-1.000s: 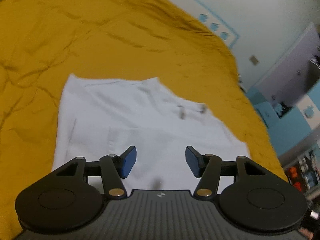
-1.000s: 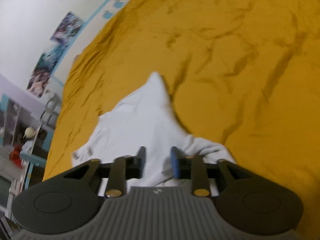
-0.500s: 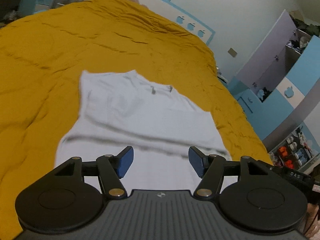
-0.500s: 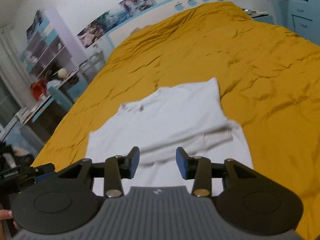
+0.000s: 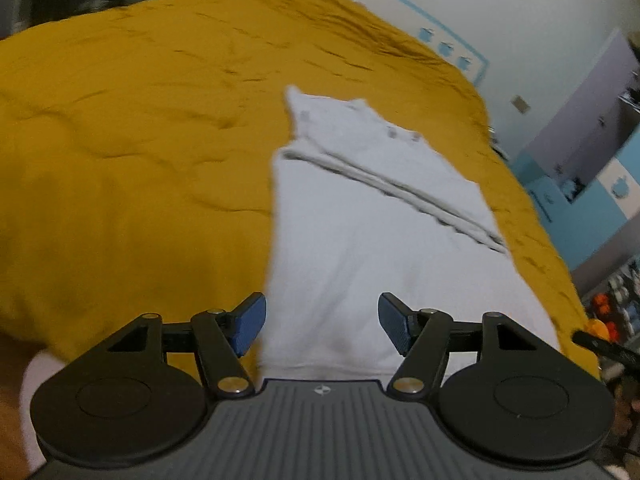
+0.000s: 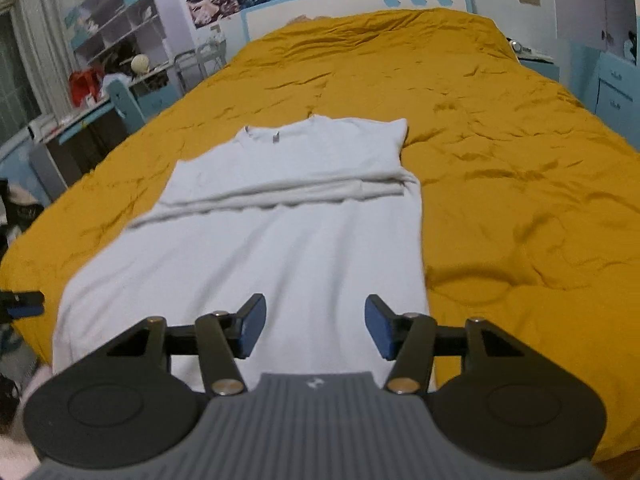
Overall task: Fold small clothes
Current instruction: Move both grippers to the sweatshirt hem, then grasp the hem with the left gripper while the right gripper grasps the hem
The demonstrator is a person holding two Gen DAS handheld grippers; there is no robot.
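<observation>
A white T-shirt [image 6: 288, 216] lies lengthwise on the mustard-yellow bedspread [image 6: 500, 168], collar at the far end, sleeves folded in, with a ridge of folded cloth across its chest. In the left wrist view the same shirt [image 5: 384, 248] runs away from its near hem. My left gripper [image 5: 322, 326] hovers open over the shirt's near left hem corner, nothing between its blue pads. My right gripper [image 6: 316, 326] hangs over the near right part of the hem; its jaws are opening and hold nothing. The left gripper's tip [image 6: 20, 306] shows at the left edge of the right wrist view.
The bedspread [image 5: 120, 140] stretches wide on both sides of the shirt. A headboard [image 6: 360, 4] with apple shapes stands at the far end. A cluttered desk and shelves [image 6: 116, 60] line the left side, blue cabinets [image 6: 612, 88] the right.
Both grippers pulled back from the shirt's upper part to its near hem. The right gripper rolled upright and widened its jaws, the shirt's sleeve corner left lying flat. The left stayed open.
</observation>
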